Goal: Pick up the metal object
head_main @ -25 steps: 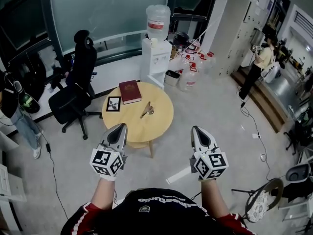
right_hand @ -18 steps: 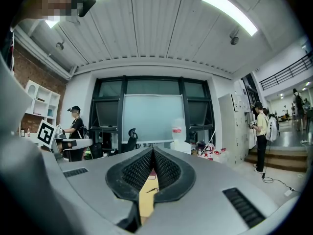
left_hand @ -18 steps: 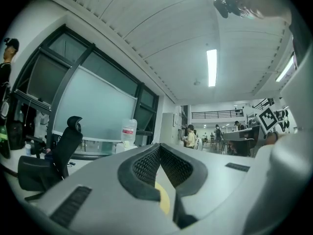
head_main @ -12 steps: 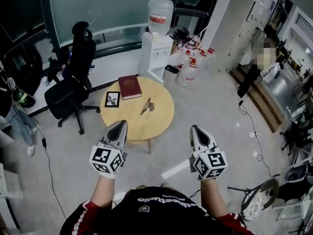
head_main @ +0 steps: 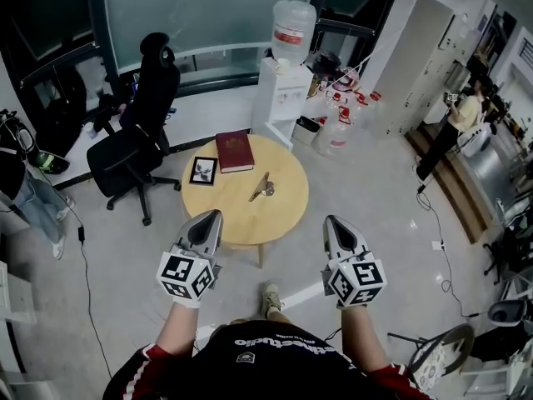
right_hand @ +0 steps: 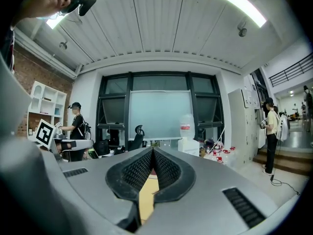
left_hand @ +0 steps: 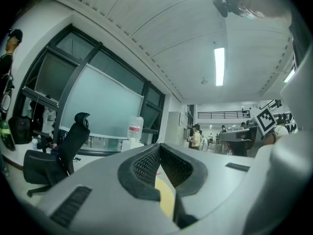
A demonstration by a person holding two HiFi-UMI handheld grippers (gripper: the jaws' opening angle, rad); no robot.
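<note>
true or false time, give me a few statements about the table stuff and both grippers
1. The metal object lies on the round table. True.
2. The right gripper is shut on the metal object. False: it is shut with nothing between its jaws, and is held short of the table.
3. The red book lies on the floor. False: it lies on the table, beside the framed picture.
4. The left gripper is shut and empty. True.
5. A water dispenser stands beyond the table. True.
</note>
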